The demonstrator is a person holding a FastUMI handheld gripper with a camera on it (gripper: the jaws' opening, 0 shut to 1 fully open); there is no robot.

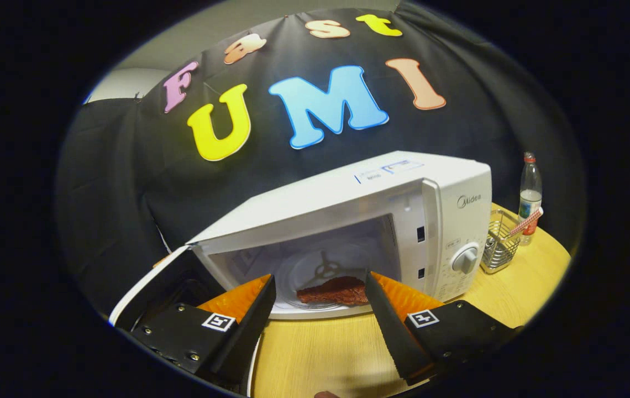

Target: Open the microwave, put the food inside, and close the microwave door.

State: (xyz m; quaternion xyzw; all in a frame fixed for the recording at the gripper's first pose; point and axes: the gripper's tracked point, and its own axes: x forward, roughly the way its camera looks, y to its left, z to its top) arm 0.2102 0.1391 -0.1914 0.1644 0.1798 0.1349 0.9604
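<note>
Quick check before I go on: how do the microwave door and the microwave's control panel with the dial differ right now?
The microwave door is swung open off the cavity's hinge side, by the tongs' fingers; the control panel sits fixed on the opposite side. The door's inner face looks dark with a white rim; the panel is white with a round dial. Both belong to the same white microwave. The tongs are open and hold nothing; the food lies inside, beyond them.
</note>
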